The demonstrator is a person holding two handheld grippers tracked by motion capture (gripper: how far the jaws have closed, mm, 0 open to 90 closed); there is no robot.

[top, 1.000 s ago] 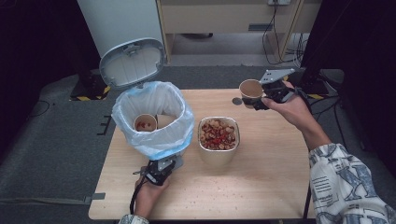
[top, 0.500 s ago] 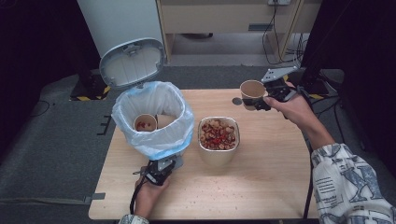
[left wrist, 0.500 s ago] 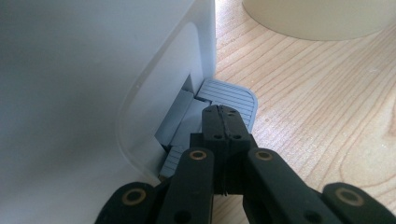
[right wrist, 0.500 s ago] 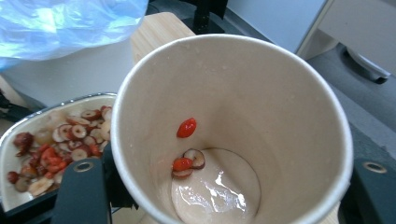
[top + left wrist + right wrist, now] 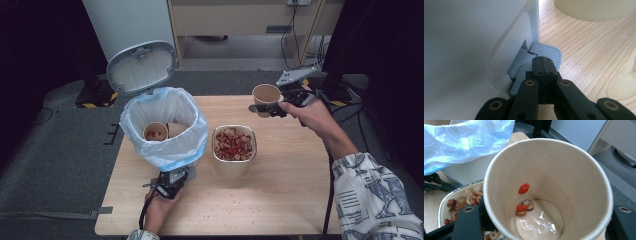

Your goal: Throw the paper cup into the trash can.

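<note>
the step in hand looks like clearing cups into the pedal bin (image 5: 165,135). the left tongs (image 5: 543,65) are pressed together with nothing between them, their tip resting on the bin's grey foot pedal (image 5: 549,52). judging by the raised lid (image 5: 141,67), they are holding that pedal down. in the high view the left tongs (image 5: 171,183) sit at the foot of the bin on the wooden surface (image 5: 290,200).

the right tongs (image 5: 272,107) are clamped on a paper cup (image 5: 265,95), lifted above the far right part of the surface, well apart from the bin. in the right gripper view the paper cup (image 5: 549,190) is gripped at its wall and tipped, with a few red and sliced bits and a little pale liquid at the bottom. i cannot tell just where the pads meet the wall.

between cup and bin stands a tub of dried fruit (image 5: 234,145). one cup (image 5: 155,133) already lies in the blue liner (image 5: 150,150).

the next move likely calls for carrying the cup leftward over the tub, keeping it level enough not to drip. then it should be released above the bin mouth while the pedal stays down.
</note>
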